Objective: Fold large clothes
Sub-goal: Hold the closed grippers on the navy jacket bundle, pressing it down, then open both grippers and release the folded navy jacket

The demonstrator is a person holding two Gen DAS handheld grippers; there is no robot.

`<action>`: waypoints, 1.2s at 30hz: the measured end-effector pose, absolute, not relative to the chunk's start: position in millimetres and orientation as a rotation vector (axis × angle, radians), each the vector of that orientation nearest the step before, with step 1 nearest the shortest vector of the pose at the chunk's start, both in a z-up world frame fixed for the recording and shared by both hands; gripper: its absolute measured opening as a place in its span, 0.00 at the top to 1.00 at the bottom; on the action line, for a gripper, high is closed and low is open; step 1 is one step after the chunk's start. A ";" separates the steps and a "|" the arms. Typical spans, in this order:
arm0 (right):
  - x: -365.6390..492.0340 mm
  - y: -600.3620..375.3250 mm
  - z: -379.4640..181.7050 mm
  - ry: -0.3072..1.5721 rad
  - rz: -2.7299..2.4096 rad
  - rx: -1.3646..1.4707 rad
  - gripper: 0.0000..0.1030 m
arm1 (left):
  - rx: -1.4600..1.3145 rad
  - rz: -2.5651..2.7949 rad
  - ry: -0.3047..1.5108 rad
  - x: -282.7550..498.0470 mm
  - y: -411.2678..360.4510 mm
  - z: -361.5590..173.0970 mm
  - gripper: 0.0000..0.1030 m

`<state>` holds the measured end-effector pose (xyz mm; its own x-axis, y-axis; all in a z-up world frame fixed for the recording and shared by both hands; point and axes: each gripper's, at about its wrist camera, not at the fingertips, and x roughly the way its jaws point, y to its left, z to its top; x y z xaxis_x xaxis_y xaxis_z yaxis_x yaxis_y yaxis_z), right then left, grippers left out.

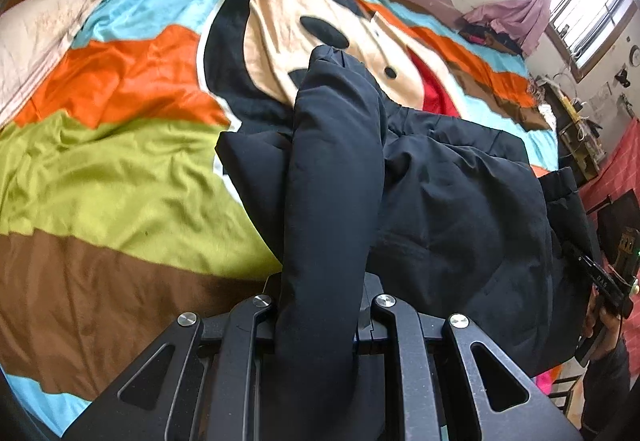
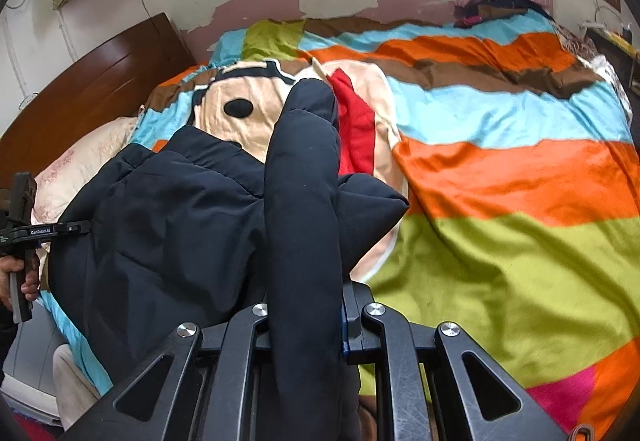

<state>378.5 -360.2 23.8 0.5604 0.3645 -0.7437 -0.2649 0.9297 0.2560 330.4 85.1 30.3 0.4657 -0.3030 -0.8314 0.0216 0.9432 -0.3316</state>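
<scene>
Black padded coat [image 1: 440, 193], fold midway: left tongs [image 1: 316, 305] and right tongs [image 2: 308, 305] each clamped on its fabric (bulk bunched on bed [image 1: 120, 169]), flattening outstanding.

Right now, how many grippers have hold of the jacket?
2. The left gripper clamps one padded fold of the black jacket; the right gripper clamps another at its opposite side.
</scene>
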 end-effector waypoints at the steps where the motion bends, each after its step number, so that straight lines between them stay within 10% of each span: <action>1: 378.9 -359.7 16.0 0.913 0.364 0.121 0.87 | -0.285 -0.197 1.075 331.1 85.5 23.8 0.86; 12: 385.5 -382.5 -27.0 0.971 0.233 0.193 0.68 | -0.166 -0.081 1.076 329.9 81.9 7.4 0.59; 16: 378.2 -383.2 -26.1 0.940 0.218 0.192 0.23 | -0.134 -0.012 1.067 324.9 81.0 5.5 0.49; 21: 360.0 -370.3 -8.5 0.848 0.229 0.137 0.03 | -0.112 0.017 0.963 310.3 79.3 20.4 0.38; 28: 332.6 -350.9 0.2 0.773 0.233 0.114 0.00 | -0.117 -0.013 0.818 276.6 61.3 46.3 0.16; 36: 292.7 -345.1 11.2 0.683 0.208 0.145 0.00 | -0.140 -0.066 0.715 245.4 37.9 62.7 0.16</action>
